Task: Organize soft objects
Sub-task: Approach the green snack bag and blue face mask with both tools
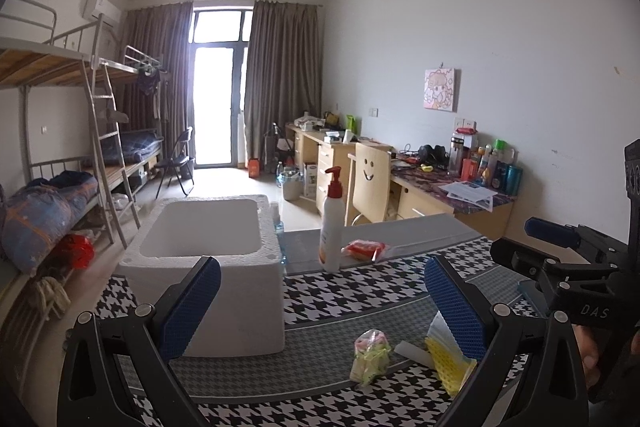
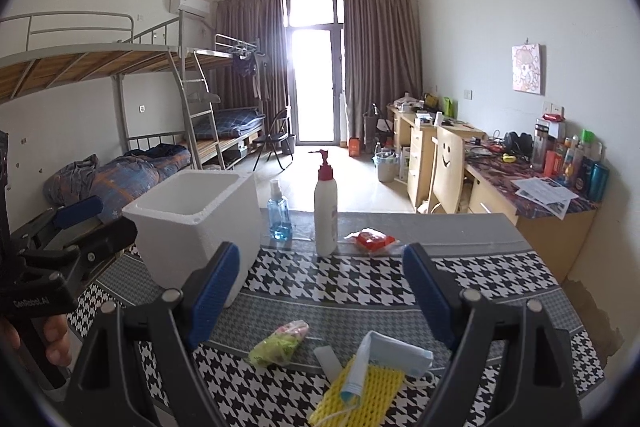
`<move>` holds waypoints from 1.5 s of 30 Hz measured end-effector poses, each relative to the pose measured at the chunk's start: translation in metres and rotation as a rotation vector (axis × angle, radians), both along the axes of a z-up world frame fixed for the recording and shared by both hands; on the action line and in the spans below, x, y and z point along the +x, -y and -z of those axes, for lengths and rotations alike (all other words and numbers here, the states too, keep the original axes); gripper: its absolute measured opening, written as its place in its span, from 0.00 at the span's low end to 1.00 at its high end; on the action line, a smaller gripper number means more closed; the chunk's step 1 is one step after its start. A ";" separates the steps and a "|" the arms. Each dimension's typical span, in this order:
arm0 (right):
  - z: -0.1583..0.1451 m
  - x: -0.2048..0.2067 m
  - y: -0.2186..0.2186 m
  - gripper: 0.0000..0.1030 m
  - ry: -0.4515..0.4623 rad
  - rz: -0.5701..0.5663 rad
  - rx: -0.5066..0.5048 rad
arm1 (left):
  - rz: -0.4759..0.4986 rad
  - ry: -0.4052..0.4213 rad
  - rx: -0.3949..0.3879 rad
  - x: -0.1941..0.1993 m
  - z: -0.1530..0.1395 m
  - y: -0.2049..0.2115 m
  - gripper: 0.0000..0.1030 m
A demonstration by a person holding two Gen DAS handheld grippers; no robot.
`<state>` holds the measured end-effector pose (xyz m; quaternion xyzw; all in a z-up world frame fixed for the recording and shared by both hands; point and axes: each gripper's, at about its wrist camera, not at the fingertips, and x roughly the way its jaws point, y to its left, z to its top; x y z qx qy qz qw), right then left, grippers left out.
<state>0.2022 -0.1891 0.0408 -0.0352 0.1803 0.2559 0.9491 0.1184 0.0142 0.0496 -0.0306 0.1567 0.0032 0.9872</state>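
On the houndstooth tablecloth (image 2: 360, 279) lie a small green and pink packet (image 2: 280, 343) (image 1: 370, 355), a yellow foam net (image 2: 360, 395) (image 1: 448, 363) and a pale blue face mask (image 2: 392, 351) draped partly over the net. A red packet (image 2: 372, 239) (image 1: 366, 250) rests farther back. The white foam box (image 1: 208, 267) (image 2: 192, 223) stands at the left with its top open. My left gripper (image 1: 323, 267) is open above the near edge, its right finger over the net. My right gripper (image 2: 320, 255) is open too, with nothing between its pads, and the mask sits just below them.
A white pump bottle (image 2: 326, 211) (image 1: 331, 227) and a blue spray bottle (image 2: 279, 215) stand behind the box, mid-table. A white paper slip (image 2: 330, 361) lies by the net. Beyond are bunk beds (image 2: 120, 67), a chair (image 2: 448, 167) and cluttered desks (image 2: 540, 183).
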 end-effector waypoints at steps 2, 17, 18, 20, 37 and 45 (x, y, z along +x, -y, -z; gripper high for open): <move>0.001 -0.002 0.001 0.84 0.003 0.007 -0.001 | 0.010 -0.005 -0.001 0.001 0.002 0.003 0.99; 0.014 0.001 0.016 0.84 -0.013 0.038 0.005 | 0.070 -0.052 0.002 0.010 0.015 0.014 0.99; 0.015 0.002 0.016 0.84 -0.016 0.041 0.002 | 0.074 -0.056 0.004 0.011 0.016 0.016 0.99; 0.017 0.002 0.016 0.84 -0.018 0.047 -0.002 | 0.080 -0.061 0.006 0.013 0.018 0.017 0.99; 0.031 0.009 0.027 0.84 -0.052 0.083 -0.012 | 0.109 -0.137 0.007 0.031 0.038 0.030 0.99; 0.041 0.014 0.031 0.84 -0.082 0.095 -0.023 | 0.116 -0.177 0.011 0.042 0.050 0.038 0.99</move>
